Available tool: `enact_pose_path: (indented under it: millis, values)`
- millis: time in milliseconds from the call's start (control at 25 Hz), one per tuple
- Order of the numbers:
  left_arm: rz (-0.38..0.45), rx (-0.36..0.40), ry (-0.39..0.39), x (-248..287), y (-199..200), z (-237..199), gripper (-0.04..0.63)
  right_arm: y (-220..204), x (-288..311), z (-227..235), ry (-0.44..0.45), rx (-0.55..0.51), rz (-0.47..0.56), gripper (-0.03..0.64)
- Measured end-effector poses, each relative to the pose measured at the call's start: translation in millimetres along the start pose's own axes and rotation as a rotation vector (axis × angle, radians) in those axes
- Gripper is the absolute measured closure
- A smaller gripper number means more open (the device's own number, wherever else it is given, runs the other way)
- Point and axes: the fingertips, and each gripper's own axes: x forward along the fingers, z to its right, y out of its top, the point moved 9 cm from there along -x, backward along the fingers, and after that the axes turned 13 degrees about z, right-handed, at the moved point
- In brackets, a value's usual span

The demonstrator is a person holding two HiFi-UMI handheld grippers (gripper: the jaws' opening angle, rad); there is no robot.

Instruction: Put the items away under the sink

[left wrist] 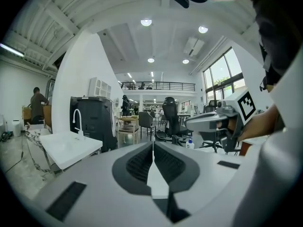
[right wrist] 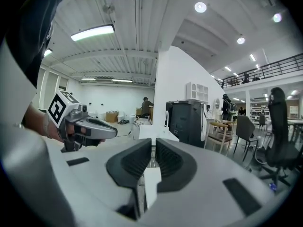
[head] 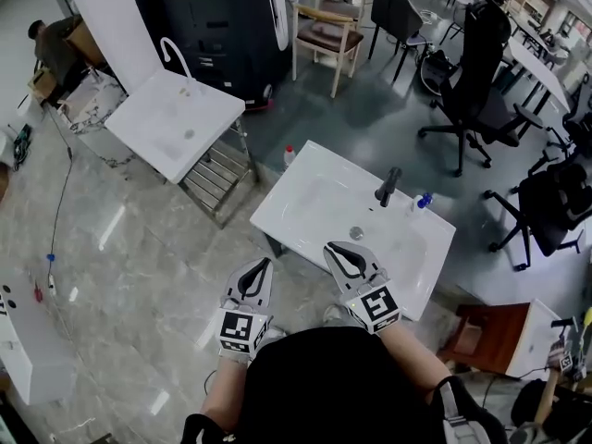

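A white sink basin (head: 305,202) with a black faucet (head: 388,185) stands in front of me. A small blue-capped bottle (head: 423,201) sits on the basin's far right corner. A red-capped bottle (head: 289,155) stands on the floor by its far left corner. My left gripper (head: 265,263) hangs shut and empty just off the basin's near edge. My right gripper (head: 331,248) is shut and empty over the near rim. In the left gripper view the jaws (left wrist: 153,144) meet with nothing between them, and the blue-capped bottle (left wrist: 190,144) shows beyond. The right gripper view shows its jaws (right wrist: 154,142) closed and empty.
A second white sink (head: 176,118) with a white faucet (head: 174,55) stands to the left, a metal rack (head: 217,176) under it. Black office chairs (head: 476,91) stand at the right, a wooden chair (head: 326,35) at the back. A person (head: 55,49) crouches at far left.
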Motion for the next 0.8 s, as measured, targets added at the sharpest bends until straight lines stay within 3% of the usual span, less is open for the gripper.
enact_pose_path:
  millis: [800]
  values:
    - [-0.01, 0.014, -0.038, 19.8, 3.3, 18.4, 0.568, -6.0, -21.5, 13.8, -0.075, 0.024, 0.007, 0.571]
